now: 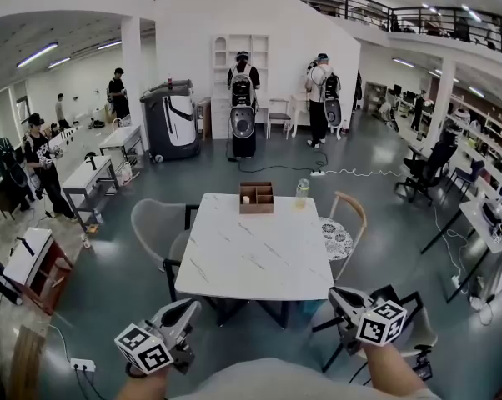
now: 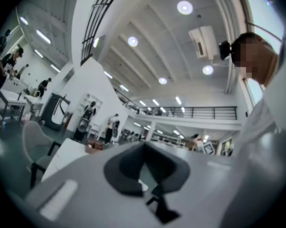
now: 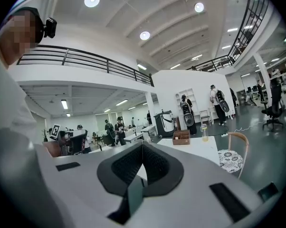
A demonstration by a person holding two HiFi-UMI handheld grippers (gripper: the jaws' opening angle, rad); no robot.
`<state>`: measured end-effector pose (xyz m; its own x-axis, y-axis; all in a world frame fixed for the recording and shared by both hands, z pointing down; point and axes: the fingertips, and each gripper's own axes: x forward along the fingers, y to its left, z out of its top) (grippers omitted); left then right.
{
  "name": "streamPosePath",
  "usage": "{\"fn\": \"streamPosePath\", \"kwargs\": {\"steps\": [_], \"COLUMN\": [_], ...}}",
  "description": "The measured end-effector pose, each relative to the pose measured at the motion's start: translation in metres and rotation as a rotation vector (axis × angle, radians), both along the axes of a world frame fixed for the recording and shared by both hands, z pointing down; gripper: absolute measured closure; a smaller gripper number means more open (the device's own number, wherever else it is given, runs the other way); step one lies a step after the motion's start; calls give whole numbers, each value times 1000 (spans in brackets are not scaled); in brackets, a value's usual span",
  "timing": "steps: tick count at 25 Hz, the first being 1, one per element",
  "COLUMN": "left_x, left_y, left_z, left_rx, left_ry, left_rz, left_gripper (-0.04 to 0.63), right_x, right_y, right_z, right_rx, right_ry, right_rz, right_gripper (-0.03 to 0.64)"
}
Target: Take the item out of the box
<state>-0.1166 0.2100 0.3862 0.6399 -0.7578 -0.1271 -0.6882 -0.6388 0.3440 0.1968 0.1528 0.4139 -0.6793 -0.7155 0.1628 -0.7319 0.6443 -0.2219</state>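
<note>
At the near left, the left hand-held gripper (image 1: 189, 306) is held off the near edge of the table (image 1: 251, 261), its 2 jaws pressed together with nothing between them. Past it, a grey chair (image 1: 154, 223) stands at the table's left side. The white marble table is in the middle of the scene, and the brown box (image 1: 257, 198) sits at its far edge, well apart from both grippers. A small pale item (image 1: 246, 199) shows in the box's left part. Just right of the box stands 1 clear bottle (image 1: 302, 192). A wooden chair (image 1: 346, 226) with a patterned seat is at the table's right side. At the near right, the right hand-held gripper (image 1: 335, 293) also has its jaws pressed together and holds nothing.
</note>
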Motion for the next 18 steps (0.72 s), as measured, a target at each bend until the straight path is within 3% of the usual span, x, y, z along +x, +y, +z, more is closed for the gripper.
{"fn": "streamPosePath", "kwargs": {"steps": [7,18], "left_x": [21,91], "left_y": [2,16], "left_z": [-7,-12], "left_rx": [8,6], "left_ry": [-3,-12], "left_rz": [-4,-34], "left_gripper": [594,594], "right_x": [17,76], "right_y": [3,10], "right_z": [-3,-4], "right_rx": [-8,-1], "right_ry": [-8,-28], "right_rz": [-9,-54], "right_gripper": [607,607]}}
